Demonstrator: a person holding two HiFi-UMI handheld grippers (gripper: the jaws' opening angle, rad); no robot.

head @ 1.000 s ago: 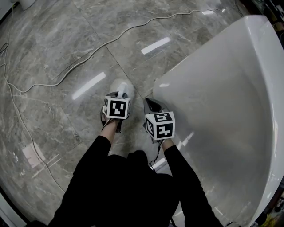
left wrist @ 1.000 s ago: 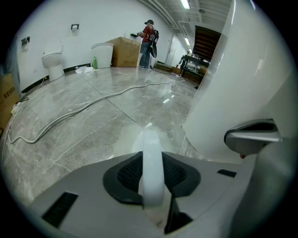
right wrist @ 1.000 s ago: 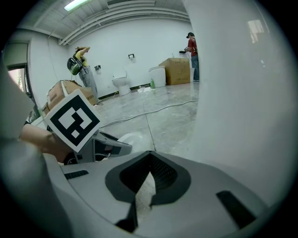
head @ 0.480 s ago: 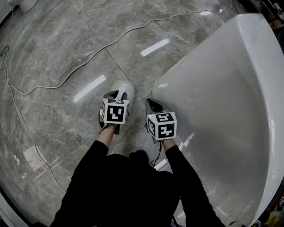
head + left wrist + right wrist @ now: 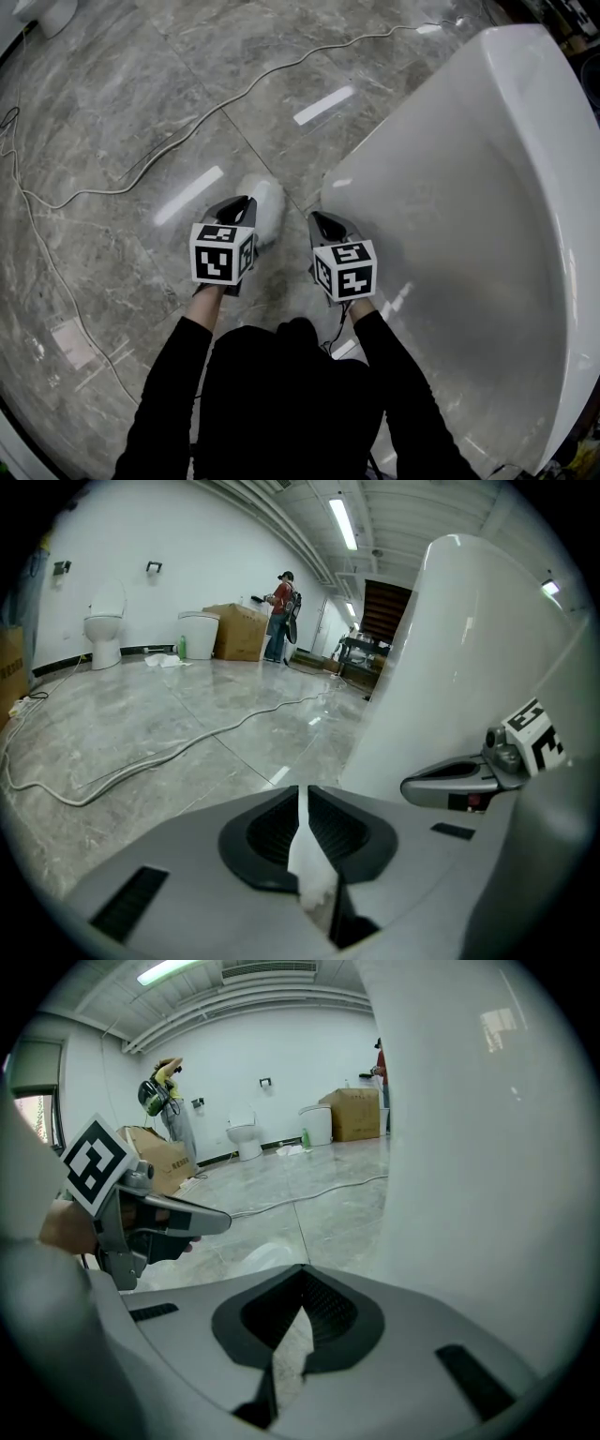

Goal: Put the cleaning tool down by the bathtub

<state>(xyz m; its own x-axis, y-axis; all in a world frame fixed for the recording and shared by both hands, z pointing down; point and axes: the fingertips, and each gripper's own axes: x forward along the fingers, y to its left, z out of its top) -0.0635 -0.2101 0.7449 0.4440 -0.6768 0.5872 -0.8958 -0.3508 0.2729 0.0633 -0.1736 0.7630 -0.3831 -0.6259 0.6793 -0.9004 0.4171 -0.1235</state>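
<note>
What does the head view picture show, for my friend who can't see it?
A fluffy white cleaning tool lies on the grey marble floor beside a white bathtub. A person in black sleeves holds the left gripper near it, its jaws just closing on nothing, and the right gripper next to the tub.

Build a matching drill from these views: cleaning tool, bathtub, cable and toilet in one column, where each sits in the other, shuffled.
1. cleaning tool
2. bathtub
3. cable
4. toilet

A. stands against the far wall
B. lies white and fluffy on the floor, close beside the bathtub
C. fills the right side of the head view
D. winds across the grey tiles

Pairs: 1-B, 2-C, 3-D, 4-A
</note>
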